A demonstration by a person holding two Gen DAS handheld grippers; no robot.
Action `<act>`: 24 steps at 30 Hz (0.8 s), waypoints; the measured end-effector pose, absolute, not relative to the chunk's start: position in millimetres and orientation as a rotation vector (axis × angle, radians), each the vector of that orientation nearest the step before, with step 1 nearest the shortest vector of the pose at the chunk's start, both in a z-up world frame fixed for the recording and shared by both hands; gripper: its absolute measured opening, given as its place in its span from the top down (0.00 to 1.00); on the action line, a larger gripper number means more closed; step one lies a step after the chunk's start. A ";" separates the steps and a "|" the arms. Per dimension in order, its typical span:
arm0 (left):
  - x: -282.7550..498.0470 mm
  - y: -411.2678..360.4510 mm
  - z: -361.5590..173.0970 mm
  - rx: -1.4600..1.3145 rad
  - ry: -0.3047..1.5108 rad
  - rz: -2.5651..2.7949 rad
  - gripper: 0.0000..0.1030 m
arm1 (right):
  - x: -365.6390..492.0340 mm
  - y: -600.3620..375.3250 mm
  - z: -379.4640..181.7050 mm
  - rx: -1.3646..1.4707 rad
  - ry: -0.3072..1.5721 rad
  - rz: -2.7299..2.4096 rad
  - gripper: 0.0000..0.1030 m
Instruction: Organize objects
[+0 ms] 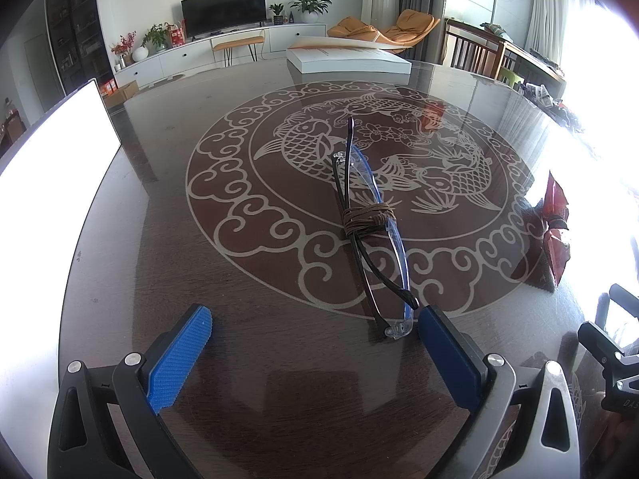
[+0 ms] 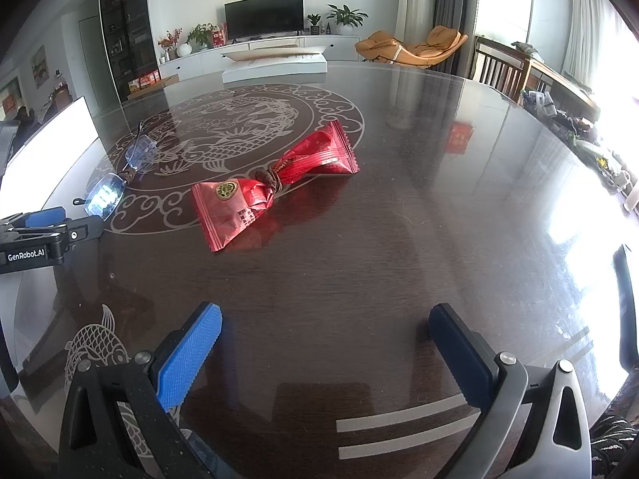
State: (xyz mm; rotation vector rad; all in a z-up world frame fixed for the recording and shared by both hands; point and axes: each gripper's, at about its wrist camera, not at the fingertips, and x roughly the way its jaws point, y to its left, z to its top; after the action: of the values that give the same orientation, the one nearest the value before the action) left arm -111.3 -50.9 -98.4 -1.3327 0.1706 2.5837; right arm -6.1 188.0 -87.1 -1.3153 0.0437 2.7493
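Your left gripper and right gripper hold nothing, fingers apart. The cord-tied folded glasses lie on the surface's fish medallion, the red tied wrapper beside it. Organizing appears unstarted.

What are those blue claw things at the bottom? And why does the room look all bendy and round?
Those claws are two grabbers that a person holds, one in each hand. Each carries a little camera looking out between its fingers, and its lens bends the picture. One picture comes from the left gripper, the other from the right gripper. Both are open and hold nothing. They are above a dark glassy table with fish drawn on it. Folded glasses with brown cord wound round them lie by the left grabber. A red packet, tied in the middle like a bow, lies ahead of the right one. A white box sits at the far edge.
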 end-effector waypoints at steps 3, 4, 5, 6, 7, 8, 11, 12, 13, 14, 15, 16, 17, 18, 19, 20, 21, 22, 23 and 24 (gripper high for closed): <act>-111.3 -50.8 -98.4 -1.333 0.170 2.584 0.00 | -5.8 188.0 -87.3 -1.315 0.043 2.749 0.00; -111.5 -50.9 -98.6 -1.333 0.170 2.584 0.00 | -5.8 188.0 -87.3 -1.315 0.043 2.749 0.00; -111.5 -50.9 -98.6 -1.332 0.170 2.584 0.00 | -5.8 188.0 -87.3 -1.315 0.043 2.749 0.00; -111.5 -50.9 -98.7 -1.332 0.170 2.584 0.00 | -5.8 188.0 -87.3 -1.315 0.043 2.749 0.00; -111.5 -50.9 -98.7 -1.333 0.170 2.584 0.00 | -5.9 188.0 -87.3 -1.315 0.043 2.750 0.00; -111.6 -50.8 -98.7 -1.333 0.170 2.584 0.00 | -5.9 188.0 -87.3 -1.315 0.043 2.750 0.00; -111.6 -50.8 -98.8 -1.332 0.170 2.584 0.00 | -6.2 188.0 -87.3 -1.318 0.044 2.748 0.00; -111.5 -50.8 -98.8 -1.332 0.170 2.584 0.00 | -6.9 187.7 -87.1 -1.326 0.044 2.744 0.00; -111.6 -50.8 -98.8 -1.332 0.170 2.584 0.00 | -9.2 188.2 -86.1 -1.358 0.043 2.731 0.00; -111.3 -50.7 -98.6 -1.332 0.170 2.584 0.00 | -11.3 189.5 -85.1 -1.390 0.043 2.720 0.00; -111.5 -50.8 -98.8 -1.332 0.170 2.584 0.00 | -13.5 191.9 -84.3 -1.423 0.044 2.703 0.00; -111.5 -50.8 -98.8 -1.332 0.170 2.584 0.00 | -16.6 197.4 -83.8 -1.451 0.056 2.672 0.00; -111.5 -50.8 -98.8 -1.333 0.170 2.584 0.00 | -18.3 203.6 -83.4 -1.458 0.078 2.642 0.00; -111.5 -50.8 -98.8 -1.333 0.170 2.584 0.00 | -19.8 211.0 -83.3 -1.453 0.102 2.611 0.00; -111.5 -50.8 -98.8 -1.333 0.170 2.584 0.00 | -21.7 222.9 -83.0 -1.434 0.134 2.574 0.00; -111.5 -50.8 -98.9 -1.332 0.170 2.584 0.00 | -24.5 229.9 -83.2 -1.414 0.156 2.551 0.00; -111.4 -50.7 -98.8 -1.332 0.170 2.584 0.00 | -29.5 238.2 -83.3 -1.391 0.176 2.527 0.00; -111.6 -50.7 -98.9 -1.332 0.170 2.584 0.00 | -35.4 243.5 -84.3 -1.377 0.184 2.517 0.00; -111.6 -50.7 -99.0 -1.333 0.170 2.584 0.00 | -41.9 247.7 -84.7 -1.369 0.189 2.511 0.00; -111.7 -50.7 -99.0 -1.332 0.170 2.584 0.00 | -48.2 250.5 -85.0 -1.368 0.190 2.508 0.00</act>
State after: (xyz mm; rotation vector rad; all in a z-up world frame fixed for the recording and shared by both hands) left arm -111.7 -50.7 -99.0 -1.3324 0.1701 2.5842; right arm -48.2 250.5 -85.0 -1.3682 0.1902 2.5083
